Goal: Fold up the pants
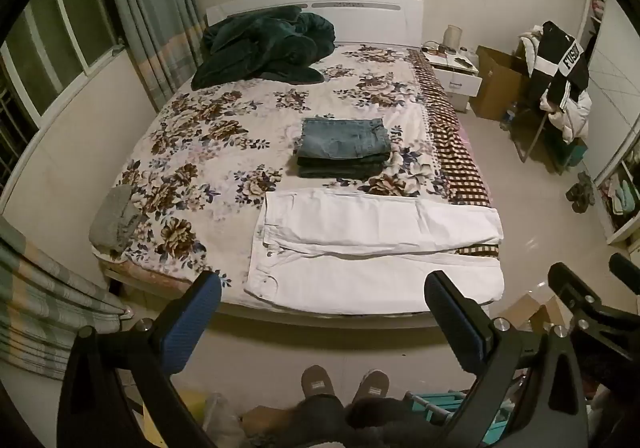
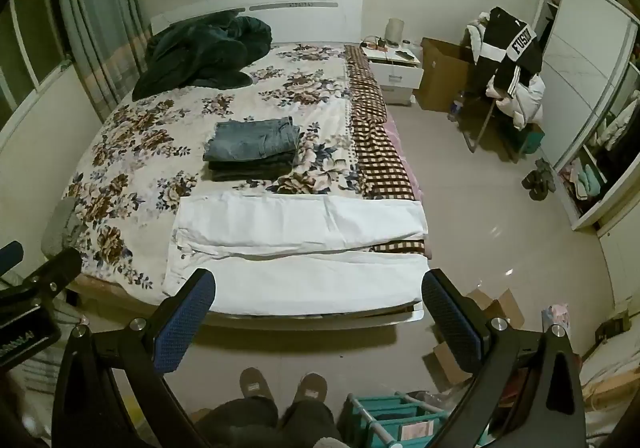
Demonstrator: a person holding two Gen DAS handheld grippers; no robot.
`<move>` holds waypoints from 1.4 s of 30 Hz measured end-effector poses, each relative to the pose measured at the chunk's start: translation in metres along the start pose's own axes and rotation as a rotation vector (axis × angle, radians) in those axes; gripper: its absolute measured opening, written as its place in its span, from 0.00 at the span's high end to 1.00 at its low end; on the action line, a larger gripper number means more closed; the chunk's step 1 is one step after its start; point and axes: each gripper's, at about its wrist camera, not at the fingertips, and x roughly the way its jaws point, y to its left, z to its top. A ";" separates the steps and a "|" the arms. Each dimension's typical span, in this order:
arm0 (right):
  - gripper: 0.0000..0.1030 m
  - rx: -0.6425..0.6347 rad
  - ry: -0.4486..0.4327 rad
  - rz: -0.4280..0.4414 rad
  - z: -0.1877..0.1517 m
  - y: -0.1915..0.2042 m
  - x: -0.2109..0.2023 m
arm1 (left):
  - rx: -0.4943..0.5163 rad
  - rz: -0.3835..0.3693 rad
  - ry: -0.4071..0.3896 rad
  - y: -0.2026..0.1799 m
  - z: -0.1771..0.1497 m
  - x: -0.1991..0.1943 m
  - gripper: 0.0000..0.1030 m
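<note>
White pants lie flat across the foot of the bed, waist to the left, legs running right side by side; they also show in the right wrist view. A stack of folded jeans sits behind them mid-bed, also in the right wrist view. My left gripper is open and empty, held back above the floor short of the bed's foot edge. My right gripper is open and empty, likewise held back from the bed. The right gripper's body shows at the left view's right edge.
A floral bedspread covers the bed, with a dark green blanket at the head and a grey cloth at the left corner. A nightstand, cardboard boxes, a clothes-laden chair and a teal rack stand around. My slippered feet are below.
</note>
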 end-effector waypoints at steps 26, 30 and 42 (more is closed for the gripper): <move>0.00 0.009 -0.004 0.020 0.012 0.006 -0.009 | -0.004 0.024 -0.013 0.021 0.013 -0.009 0.00; 0.00 0.010 -0.005 0.023 0.014 0.007 -0.012 | -0.004 0.027 -0.019 0.022 0.013 -0.009 0.00; 0.00 0.012 -0.002 0.024 0.016 0.008 -0.013 | -0.009 0.028 -0.027 0.026 0.011 -0.012 0.00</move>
